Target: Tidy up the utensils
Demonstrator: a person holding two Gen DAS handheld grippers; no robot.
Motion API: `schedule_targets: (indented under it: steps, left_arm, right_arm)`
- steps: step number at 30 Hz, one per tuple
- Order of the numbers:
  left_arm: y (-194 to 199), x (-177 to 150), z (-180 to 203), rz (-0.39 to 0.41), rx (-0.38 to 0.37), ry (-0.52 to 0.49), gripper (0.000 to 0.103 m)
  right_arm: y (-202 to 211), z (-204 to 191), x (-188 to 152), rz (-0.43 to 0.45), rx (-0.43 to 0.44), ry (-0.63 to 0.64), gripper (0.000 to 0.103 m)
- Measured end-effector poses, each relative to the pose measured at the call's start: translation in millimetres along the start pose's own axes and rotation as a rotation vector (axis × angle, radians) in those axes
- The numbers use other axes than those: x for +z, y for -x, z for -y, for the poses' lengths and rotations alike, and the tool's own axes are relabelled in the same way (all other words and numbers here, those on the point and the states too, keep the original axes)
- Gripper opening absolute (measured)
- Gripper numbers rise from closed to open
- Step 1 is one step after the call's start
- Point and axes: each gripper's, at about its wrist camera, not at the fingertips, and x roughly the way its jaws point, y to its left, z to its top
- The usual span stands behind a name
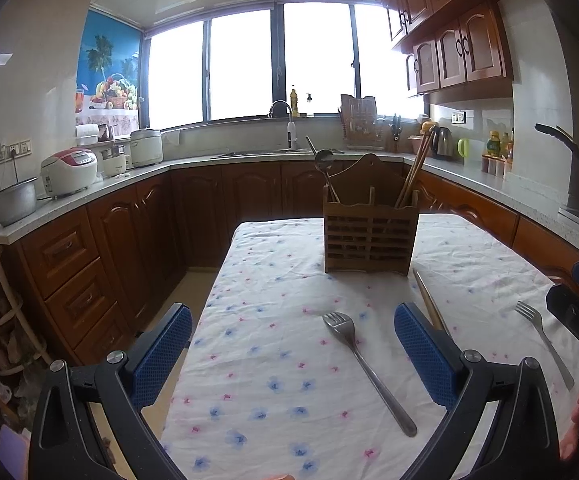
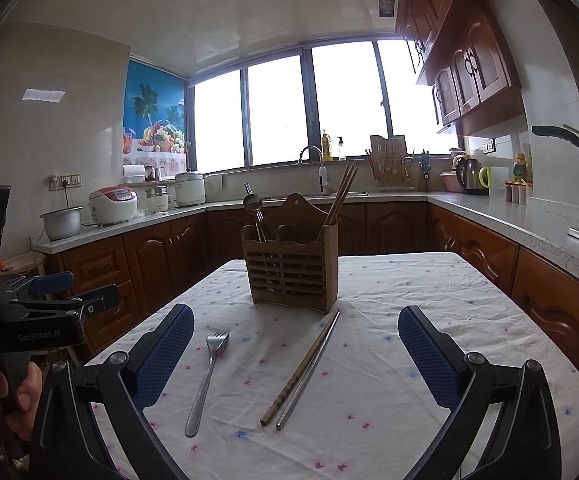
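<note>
Right wrist: fork point(image 2: 206, 380) beside chopsticks point(image 2: 303, 370).

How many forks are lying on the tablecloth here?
2. The centre fork lies between the left gripper's fingers; the right-hand fork lies beside the right gripper. Others may hide in the wooden holder.

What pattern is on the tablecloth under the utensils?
The tablecloth is white with small blue and pink flowers, clearest in the left wrist view.
</note>
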Motion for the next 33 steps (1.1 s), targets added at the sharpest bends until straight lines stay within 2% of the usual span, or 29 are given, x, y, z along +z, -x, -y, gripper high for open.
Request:
schedule_targets:
  steps: [33]
  left_arm:
    - [-0.5, -0.4, 0.1, 0.000, 0.022, -0.013, 0.102]
  right_arm:
    - [1.3, -4.6, 5.4, 0.013, 0.022, 0.005, 0.103]
